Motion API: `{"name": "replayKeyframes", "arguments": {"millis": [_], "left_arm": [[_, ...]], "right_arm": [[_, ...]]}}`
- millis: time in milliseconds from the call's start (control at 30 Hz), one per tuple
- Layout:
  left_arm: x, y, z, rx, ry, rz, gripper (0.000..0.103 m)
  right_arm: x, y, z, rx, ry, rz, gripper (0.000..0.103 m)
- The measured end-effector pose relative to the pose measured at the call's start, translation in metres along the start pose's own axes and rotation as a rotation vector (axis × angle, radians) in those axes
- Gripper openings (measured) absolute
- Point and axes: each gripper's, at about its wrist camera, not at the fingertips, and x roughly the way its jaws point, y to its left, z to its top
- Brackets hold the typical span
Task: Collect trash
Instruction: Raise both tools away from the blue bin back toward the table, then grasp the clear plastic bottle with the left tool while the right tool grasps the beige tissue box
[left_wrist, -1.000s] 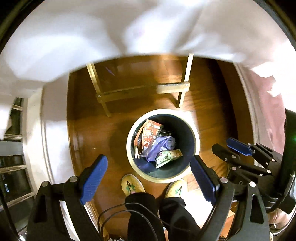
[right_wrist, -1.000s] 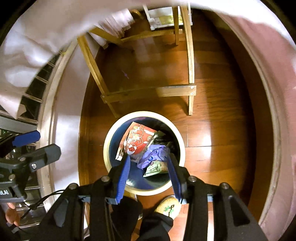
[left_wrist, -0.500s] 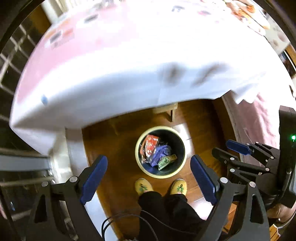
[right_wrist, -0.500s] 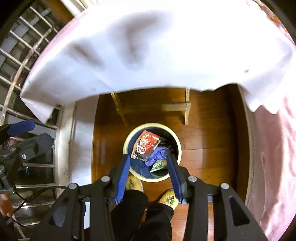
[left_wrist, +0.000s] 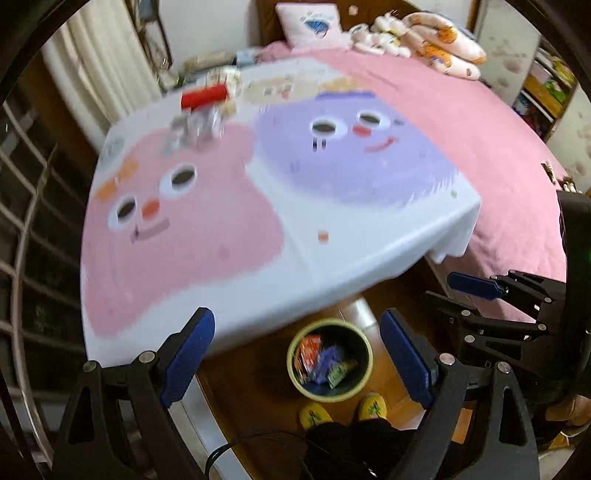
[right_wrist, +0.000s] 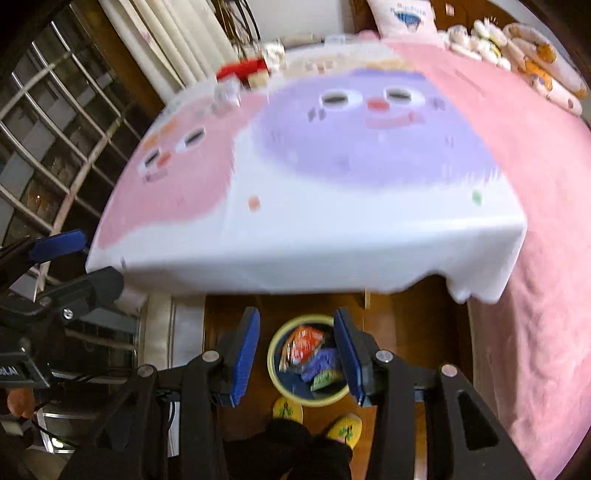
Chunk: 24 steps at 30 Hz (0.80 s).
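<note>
A pink bed (left_wrist: 491, 147) fills the right side of both views, with a pillow (left_wrist: 314, 24) and soft toys (left_wrist: 424, 26) at its far end. Beside it stands the table (left_wrist: 369, 266), draped in a white cloth printed with a pink face and a purple face; blurred clutter, including something red (left_wrist: 204, 95), sits at its far edge. On the wooden floor (left_wrist: 251, 384) just below the table's near edge is the round trash bin (left_wrist: 365, 363), holding several colourful wrappers (left_wrist: 317, 358). The person's yellow slippers (left_wrist: 314, 415) are just beside it. The left gripper (left_wrist: 297, 358) has its fingers spread wide and empty; the right gripper (right_wrist: 297, 356) has its fingers narrower, also empty.
</note>
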Motion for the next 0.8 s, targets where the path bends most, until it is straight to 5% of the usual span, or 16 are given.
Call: {"name": "replayKeyframes", "arguments": {"millis": [367, 800], "left_arm": [[-0.017, 0.036, 0.059, 0.037, -0.142, 0.010, 0.090], [0.024, 0.103, 0.144, -0.210, -0.121, 0.089, 0.090]], "right_arm": [[-0.022, 0.020, 0.078, 0.001, -0.150, -0.070, 0.042], [0.020, 0.021, 0.197, -0.117, -0.153, -0.015, 0.042]]}}
